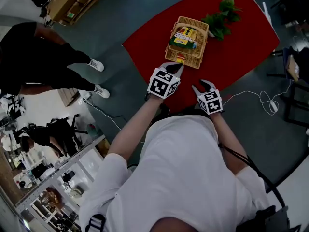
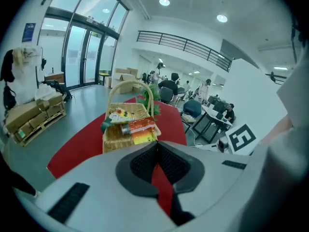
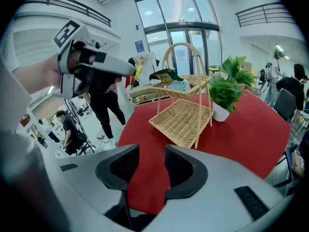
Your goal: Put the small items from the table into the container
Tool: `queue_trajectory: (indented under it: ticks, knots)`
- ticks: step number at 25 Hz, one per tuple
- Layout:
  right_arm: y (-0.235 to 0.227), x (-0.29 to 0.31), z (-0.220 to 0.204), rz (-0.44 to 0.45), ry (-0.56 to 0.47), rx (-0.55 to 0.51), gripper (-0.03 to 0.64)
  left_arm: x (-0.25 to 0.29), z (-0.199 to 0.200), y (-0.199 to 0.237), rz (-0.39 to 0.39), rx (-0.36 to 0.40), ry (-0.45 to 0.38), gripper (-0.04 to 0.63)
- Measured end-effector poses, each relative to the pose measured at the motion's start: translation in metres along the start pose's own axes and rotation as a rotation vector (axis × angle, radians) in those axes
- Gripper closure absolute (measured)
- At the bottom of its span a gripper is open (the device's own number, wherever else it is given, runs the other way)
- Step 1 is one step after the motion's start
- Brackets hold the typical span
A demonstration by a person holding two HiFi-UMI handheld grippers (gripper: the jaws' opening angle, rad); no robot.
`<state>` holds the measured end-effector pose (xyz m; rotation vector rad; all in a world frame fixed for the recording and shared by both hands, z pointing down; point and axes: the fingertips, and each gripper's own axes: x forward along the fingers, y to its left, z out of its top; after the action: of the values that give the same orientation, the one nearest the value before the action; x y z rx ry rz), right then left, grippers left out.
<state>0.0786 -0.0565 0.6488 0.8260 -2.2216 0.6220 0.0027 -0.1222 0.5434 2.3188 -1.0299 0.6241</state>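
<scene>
A two-tier wicker basket (image 1: 189, 41) with a hoop handle stands on the red table (image 1: 241, 42). Its top tier holds a green-and-yellow packet (image 2: 116, 116) and an orange-and-yellow packet (image 2: 140, 131) that overhangs the near edge. The lower tier (image 3: 182, 121) lies bare. My left gripper (image 1: 175, 68) hovers just short of the basket's near end. Its jaws (image 2: 155, 148) are shut with nothing between them. My right gripper (image 1: 202, 86) hangs lower and to the right over the table's near edge. It stands open (image 3: 147, 152) and empty.
A potted green plant (image 1: 221, 14) stands behind the basket on the table. A white cable (image 1: 256, 96) trails on the floor to the right. A person in dark clothes (image 1: 43, 64) stands left of the table. Office chairs (image 2: 195, 111) stand past its far end.
</scene>
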Motion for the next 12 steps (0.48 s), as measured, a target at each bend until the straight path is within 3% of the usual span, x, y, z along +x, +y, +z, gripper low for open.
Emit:
queue_trajectory:
  ticks: [7,12]
  knots:
    - [-0.020,-0.009,-0.002,-0.045,-0.016,0.031,0.443,0.010,0.065,0.009,-0.022,0.075,-0.045,0.584]
    - [-0.035,-0.019,0.001,-0.078,-0.030,0.055,0.443,0.028,0.079,0.020,-0.032,0.053,-0.039,0.584]
